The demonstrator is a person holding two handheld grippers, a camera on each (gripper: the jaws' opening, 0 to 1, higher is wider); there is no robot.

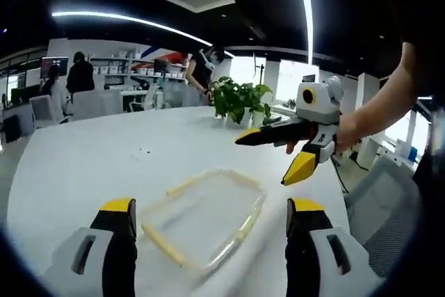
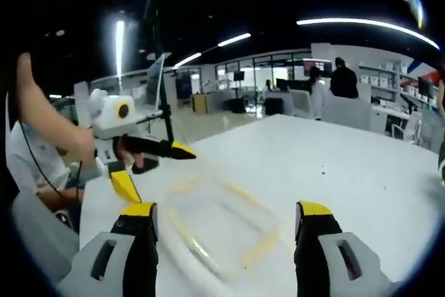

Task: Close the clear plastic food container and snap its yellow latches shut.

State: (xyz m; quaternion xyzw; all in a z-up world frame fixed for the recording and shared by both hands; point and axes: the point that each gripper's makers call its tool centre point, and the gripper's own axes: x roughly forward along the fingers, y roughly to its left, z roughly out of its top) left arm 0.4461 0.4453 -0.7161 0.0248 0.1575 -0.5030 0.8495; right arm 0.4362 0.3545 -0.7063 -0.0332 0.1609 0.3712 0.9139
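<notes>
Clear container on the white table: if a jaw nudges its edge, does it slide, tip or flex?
The clear container looks low, flat and apparently empty, so it is probably light and more apt to slide on the smooth white table than tip. Its thin transparent walls would likely flex somewhat. Both grippers, left and right, are open and apart from it.

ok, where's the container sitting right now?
The clear container lies flat on the white table, low and central in the left gripper view, just ahead of the left gripper and below the right gripper; a potted plant stands beyond.
</notes>
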